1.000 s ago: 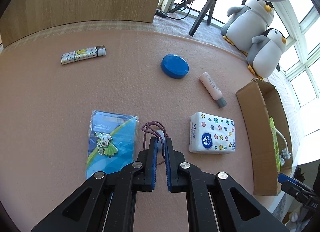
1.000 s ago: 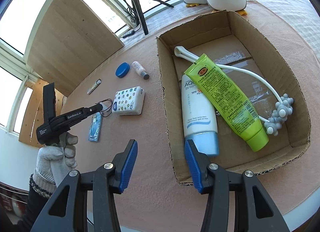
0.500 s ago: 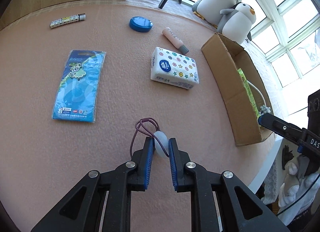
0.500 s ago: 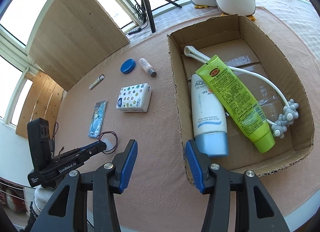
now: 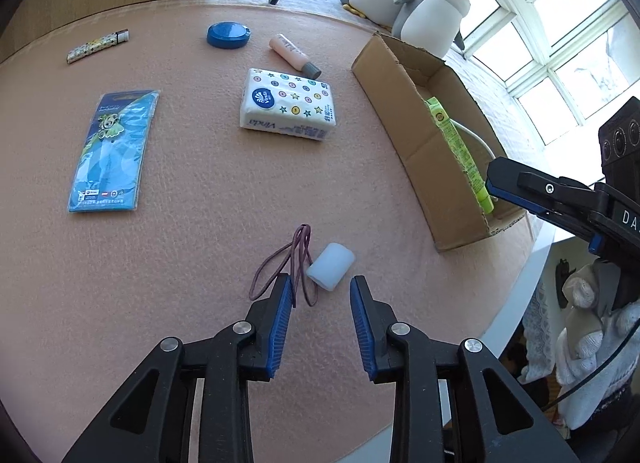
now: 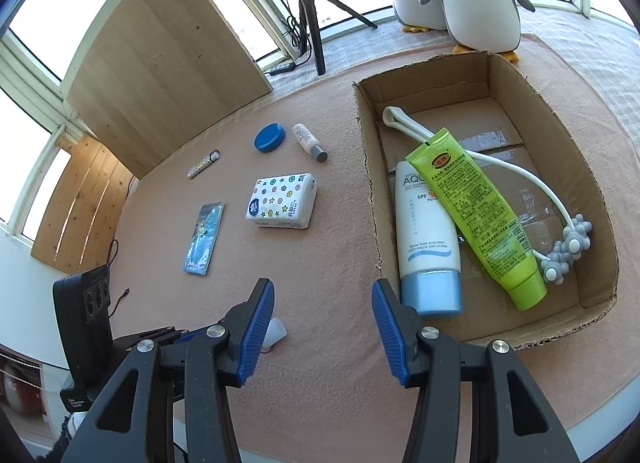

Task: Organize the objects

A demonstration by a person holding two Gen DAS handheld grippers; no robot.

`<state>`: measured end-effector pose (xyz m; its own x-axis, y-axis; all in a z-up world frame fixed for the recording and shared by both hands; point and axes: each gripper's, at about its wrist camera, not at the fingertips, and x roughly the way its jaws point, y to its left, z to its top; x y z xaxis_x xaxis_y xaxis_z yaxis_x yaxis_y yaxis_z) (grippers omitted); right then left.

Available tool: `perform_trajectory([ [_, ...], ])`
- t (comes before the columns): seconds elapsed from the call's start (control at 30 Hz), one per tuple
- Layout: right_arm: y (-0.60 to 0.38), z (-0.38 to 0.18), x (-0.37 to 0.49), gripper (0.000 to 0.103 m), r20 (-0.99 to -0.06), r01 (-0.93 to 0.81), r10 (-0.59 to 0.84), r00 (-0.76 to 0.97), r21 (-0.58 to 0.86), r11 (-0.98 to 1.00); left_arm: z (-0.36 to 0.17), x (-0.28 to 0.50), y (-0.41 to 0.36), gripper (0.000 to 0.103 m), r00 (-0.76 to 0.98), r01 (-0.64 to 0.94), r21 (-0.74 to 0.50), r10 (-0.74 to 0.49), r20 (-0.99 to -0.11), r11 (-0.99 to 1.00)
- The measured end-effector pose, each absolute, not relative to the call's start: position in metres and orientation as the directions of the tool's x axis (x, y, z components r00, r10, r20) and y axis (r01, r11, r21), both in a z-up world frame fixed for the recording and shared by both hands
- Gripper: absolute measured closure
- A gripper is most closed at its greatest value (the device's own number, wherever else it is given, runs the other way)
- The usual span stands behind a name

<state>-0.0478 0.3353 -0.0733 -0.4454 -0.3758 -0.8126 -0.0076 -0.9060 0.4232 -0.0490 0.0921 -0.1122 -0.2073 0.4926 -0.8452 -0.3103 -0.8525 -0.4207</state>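
Observation:
A small white cylinder [image 5: 330,266] with thin purple hair ties [image 5: 286,263] looped on it lies on the pink mat, just past my left gripper [image 5: 321,292]. The jaws of that gripper are opening and the pads stand apart from the cylinder. In the right wrist view the cylinder [image 6: 277,330] peeks out behind a finger. My right gripper [image 6: 323,290] hangs open and empty beside the cardboard box [image 6: 368,191]. In the box lie a white sunscreen tube [image 6: 424,231], a green tube [image 6: 476,215] and a white massager [image 6: 568,247].
On the mat lie a tissue pack [image 5: 286,105], a blue packet [image 5: 112,149], a blue lid [image 5: 228,34], a pink tube [image 5: 294,50] and a lighter [image 5: 98,45]. Plush penguins [image 5: 428,11] stand behind the box. The table's edge runs close on the near side.
My left gripper carried the white cylinder and hair ties from beside the blue packet toward the near edge by the box, then opened and let it drop onto the mat. The right gripper barely moved.

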Motion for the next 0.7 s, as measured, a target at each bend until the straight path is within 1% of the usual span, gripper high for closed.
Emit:
perform_trajectory([
  [0.07, 0.333, -0.071, -0.048, 0.055, -0.810, 0.000, -0.380, -0.447, 0.425, -0.905, -0.111, -0.049, 0.083, 0.071, -0.218, -0.296, -0.417, 0.486, -0.847, -0.859],
  [0.2, 0.324, -0.067, -0.047, 0.055, -0.806, 0.032, -0.385, -0.450, 0.416, -0.909, -0.112, -0.054, 0.066, 0.071, -0.257, -0.256, -0.371, 0.433, -0.864, -0.893],
  [0.27, 0.317, -0.065, -0.046, 0.055, -0.807, 0.056, -0.387, -0.447, 0.407, -0.912, -0.114, -0.059, 0.057, 0.071, -0.258, -0.237, -0.377, 0.432, -0.864, -0.895],
  [0.4, 0.297, -0.068, -0.045, 0.056, -0.822, 0.111, -0.384, -0.421, 0.374, -0.921, -0.111, -0.065, 0.057, 0.071, -0.287, -0.252, -0.340, 0.406, -0.868, -0.906],
  [0.43, 0.291, -0.071, -0.045, 0.055, -0.828, 0.122, -0.385, -0.409, 0.368, -0.922, -0.111, -0.067, 0.057, 0.069, -0.285, -0.259, -0.340, 0.408, -0.867, -0.904],
  [0.53, 0.276, -0.083, -0.044, 0.055, -0.846, 0.151, -0.389, -0.365, 0.359, -0.921, -0.114, -0.074, 0.063, 0.057, -0.282, -0.276, -0.324, 0.398, -0.873, -0.905],
  [0.7, 0.252, -0.107, -0.039, 0.055, -0.891, 0.204, -0.334, -0.306, 0.282, -0.938, -0.123, -0.091, 0.082, 0.056, -0.298, -0.325, -0.252, 0.351, -0.887, -0.912],
])
